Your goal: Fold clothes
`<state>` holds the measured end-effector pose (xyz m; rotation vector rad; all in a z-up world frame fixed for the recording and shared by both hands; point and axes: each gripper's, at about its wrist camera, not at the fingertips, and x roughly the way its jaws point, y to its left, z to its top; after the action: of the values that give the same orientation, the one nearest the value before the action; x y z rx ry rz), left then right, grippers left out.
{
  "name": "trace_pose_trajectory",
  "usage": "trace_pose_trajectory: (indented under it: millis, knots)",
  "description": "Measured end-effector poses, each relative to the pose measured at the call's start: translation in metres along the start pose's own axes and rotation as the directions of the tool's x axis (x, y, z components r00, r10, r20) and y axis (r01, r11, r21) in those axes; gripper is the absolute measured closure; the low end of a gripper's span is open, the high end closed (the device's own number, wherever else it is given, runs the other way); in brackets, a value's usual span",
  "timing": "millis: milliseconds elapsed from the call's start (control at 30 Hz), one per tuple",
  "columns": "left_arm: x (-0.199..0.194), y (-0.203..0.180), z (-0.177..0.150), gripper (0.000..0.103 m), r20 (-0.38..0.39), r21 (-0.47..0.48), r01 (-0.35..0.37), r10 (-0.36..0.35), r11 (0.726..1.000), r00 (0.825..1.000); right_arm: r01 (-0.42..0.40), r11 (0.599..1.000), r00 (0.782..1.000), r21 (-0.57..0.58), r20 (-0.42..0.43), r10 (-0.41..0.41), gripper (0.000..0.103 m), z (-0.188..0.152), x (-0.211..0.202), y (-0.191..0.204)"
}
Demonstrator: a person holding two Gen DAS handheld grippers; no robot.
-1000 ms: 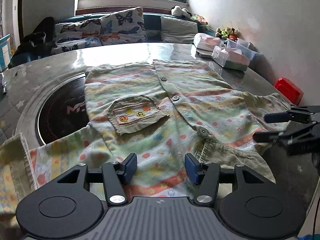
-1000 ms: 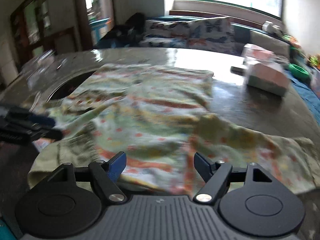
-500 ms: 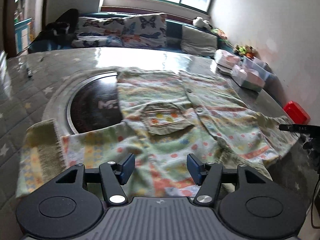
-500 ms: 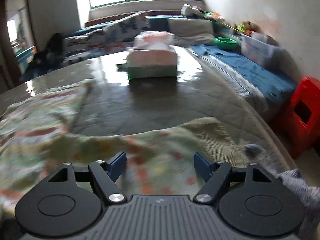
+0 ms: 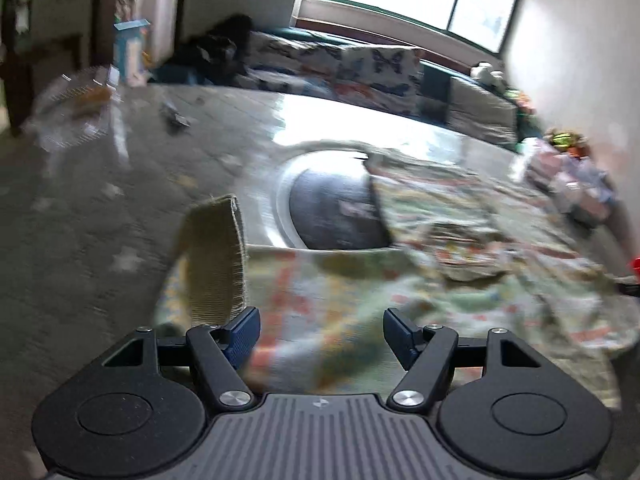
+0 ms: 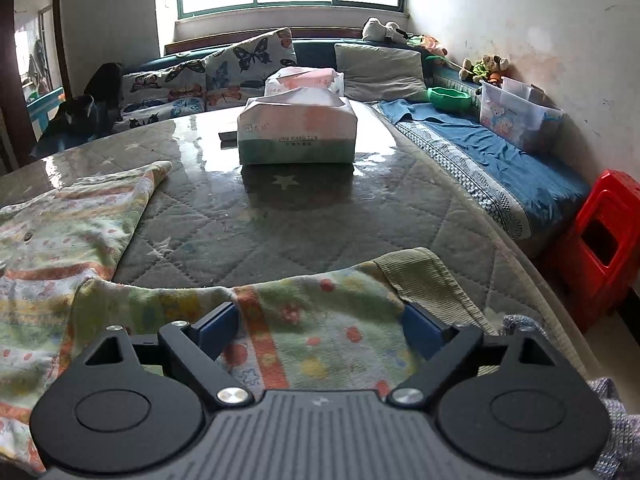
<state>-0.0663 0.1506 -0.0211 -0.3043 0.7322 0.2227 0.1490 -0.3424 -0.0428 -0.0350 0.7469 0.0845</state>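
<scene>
A child's button shirt (image 5: 460,248) with pastel stripes and dots lies flat on the table, its sleeves spread out. My left gripper (image 5: 320,338) hovers over the left sleeve, whose olive ribbed cuff (image 5: 212,256) lies just ahead of the left pad. Its jaws are opening, with the cloth beneath them and nothing pressed between the pads. This view is blurred. My right gripper (image 6: 320,328) hangs over the right sleeve (image 6: 312,312), and the olive cuff (image 6: 424,276) shows by the right pad. These jaws are also opening and grip nothing. The shirt body (image 6: 60,216) lies to the left.
The quilted grey table (image 6: 320,220) has a dark round inset (image 5: 336,216) partly under the shirt. Two tissue packs (image 6: 296,132) stand at the far side. A red plastic stool (image 6: 600,240) stands off the right edge. A cushioned bench (image 6: 480,144) runs behind.
The left view has swung left from the shirt's middle to the left sleeve, and its jaws have widened. The right view has swung right to the right sleeve, and its jaws have widened too.
</scene>
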Motion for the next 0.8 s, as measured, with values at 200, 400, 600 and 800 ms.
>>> trace_pose_trajectory:
  millis: [200,400,600,800]
  knots:
    - [0.002,0.027,0.003,0.032,0.035,-0.034,-0.134,0.135,0.99,0.99,-0.005,1.0,1.0,-0.004,0.02,0.005,0.003,-0.004,0.001,0.002]
    - [0.005,0.045,0.007,0.032,0.056,-0.032,-0.295,0.296,0.955,0.953,-0.007,1.0,0.999,-0.001,0.039,0.007,0.0,-0.007,0.002,0.003]
    - [0.005,0.039,0.013,0.027,0.057,-0.007,-0.32,0.32,0.947,0.946,-0.006,1.0,0.999,-0.002,0.042,0.006,0.0,-0.006,0.002,0.003]
    - [0.002,0.011,0.019,0.009,0.084,0.017,-0.218,0.216,0.976,0.973,-0.006,1.0,0.999,-0.003,0.045,0.006,0.0,-0.007,0.002,0.002]
